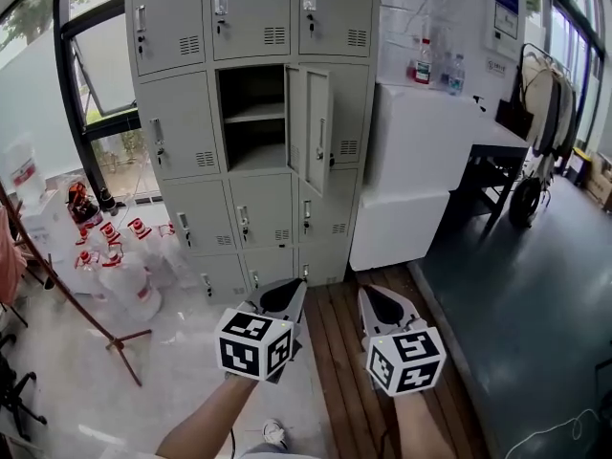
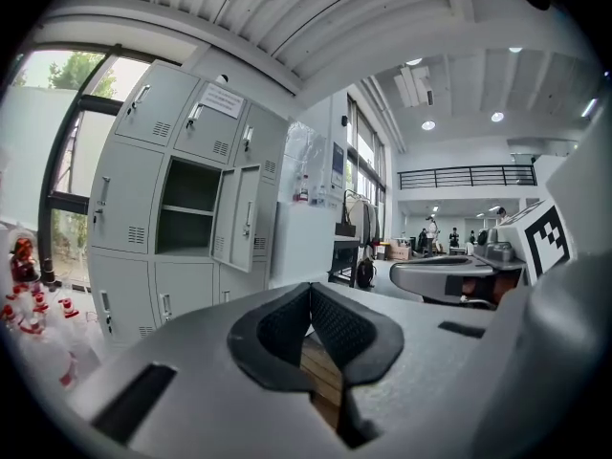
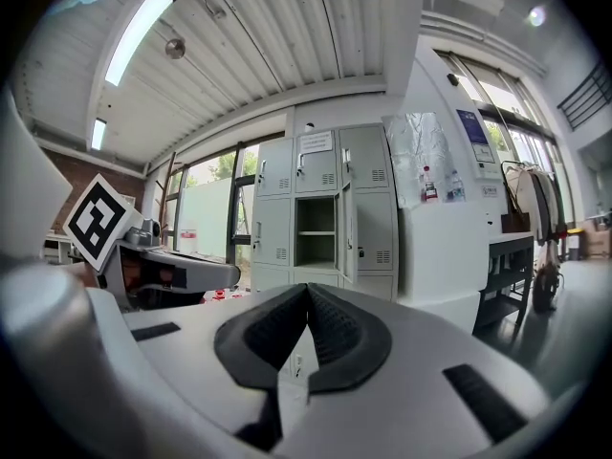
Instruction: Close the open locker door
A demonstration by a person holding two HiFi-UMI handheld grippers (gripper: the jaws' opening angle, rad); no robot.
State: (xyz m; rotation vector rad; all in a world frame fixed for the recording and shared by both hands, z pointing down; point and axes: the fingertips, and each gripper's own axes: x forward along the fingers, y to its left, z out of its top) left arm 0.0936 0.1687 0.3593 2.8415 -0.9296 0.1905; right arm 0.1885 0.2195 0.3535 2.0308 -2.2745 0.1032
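Observation:
The grey locker bank (image 1: 182, 132) stands a few steps ahead. One compartment (image 1: 253, 118) in its middle column is open and looks empty, with a shelf across it. Its door (image 1: 317, 130) hangs swung out to the right, edge-on to me. My left gripper (image 1: 284, 299) and right gripper (image 1: 382, 306) are held low, side by side, well short of the lockers. Both are shut with nothing between the jaws. The left gripper view has the open compartment (image 2: 188, 208) and door (image 2: 241, 216) at upper left. In the right gripper view, the compartment (image 3: 316, 230) and door (image 3: 345, 232) sit straight ahead.
A tall white block (image 1: 421, 151) with bottles (image 1: 426, 65) on top adjoins the lockers' right side. Large water jugs (image 1: 115, 256) crowd the floor at left beside a slanted wooden pole (image 1: 67, 295). A dark table and a cart (image 1: 526, 161) stand at right. Wooden planks (image 1: 349, 352) run underfoot.

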